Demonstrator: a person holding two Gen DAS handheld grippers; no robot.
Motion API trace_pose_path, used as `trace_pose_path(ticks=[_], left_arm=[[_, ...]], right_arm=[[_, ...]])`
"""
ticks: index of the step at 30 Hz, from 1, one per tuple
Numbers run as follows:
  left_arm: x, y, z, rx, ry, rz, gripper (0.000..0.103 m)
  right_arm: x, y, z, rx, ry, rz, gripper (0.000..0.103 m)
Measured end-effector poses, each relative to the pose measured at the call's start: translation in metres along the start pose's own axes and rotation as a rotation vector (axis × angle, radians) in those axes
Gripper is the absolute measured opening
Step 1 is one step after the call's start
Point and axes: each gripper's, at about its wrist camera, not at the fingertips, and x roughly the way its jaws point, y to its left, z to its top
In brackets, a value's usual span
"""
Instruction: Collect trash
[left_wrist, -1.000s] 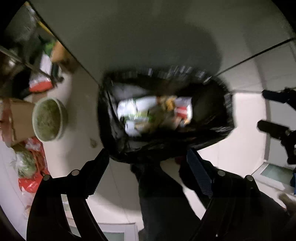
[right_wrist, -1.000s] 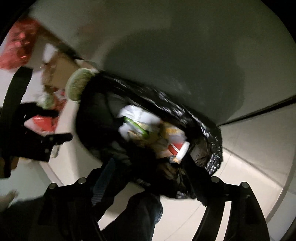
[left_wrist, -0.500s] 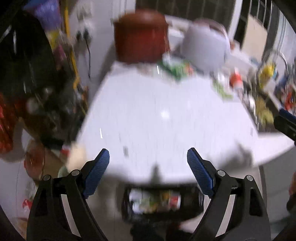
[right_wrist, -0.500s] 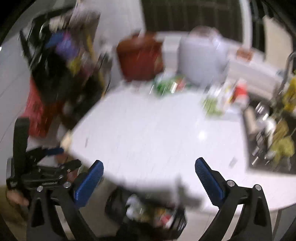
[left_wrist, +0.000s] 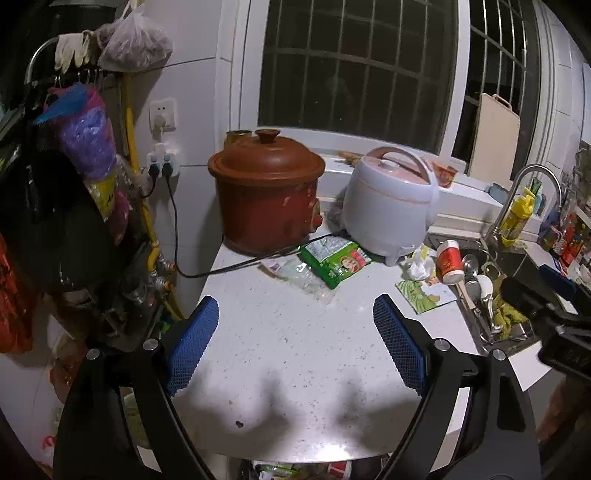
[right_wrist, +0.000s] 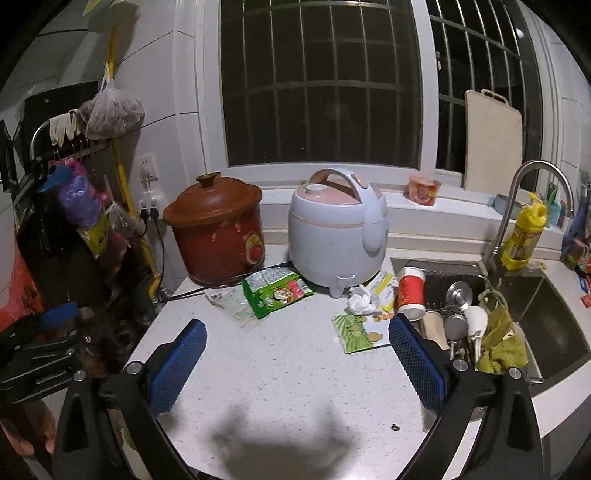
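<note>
While we held the left gripper and right gripper spread wide and empty above the white counter, trash lay by the rice cooker: green wrapper front-left, crumpled tissue front-right.

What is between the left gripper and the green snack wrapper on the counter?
Nothing visible. The left gripper is open over bare white countertop, and the green snack wrapper lies ahead, beside a clear plastic bag and under the black cord.
</note>
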Motion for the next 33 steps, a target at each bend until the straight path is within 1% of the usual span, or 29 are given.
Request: trace_pose_path(ticks=[2, 5, 11, 33], left_arm=[[-0.0009, -0.0020, 0.0019, 0.001, -0.004, -0.006, 0.088], [-0.0025, -0.0020, 0.0047, -0.012, -0.003, -0.022, 0.088], [-0.0013, -0.0055, 0.0061, -0.013, -0.003, -0.031, 0.088], [0.0016, -0.0089, 0.0064, -0.002, 0.003, -0.030, 0.088]], right_arm=[[0.0001, 0.0002, 0.0011, 0.000, 0.004, -0.008, 0.098], [0.0060, 0.0013, -0.0012, 0.004, 0.014, -0.009, 0.098], [0.0053, -0.0014, 0.0002, 0.015, 0.020, -0.024, 0.098], [-0.0006, -0.0071, 0.0036, 0.033, 0.020, -0.058, 0.098]])
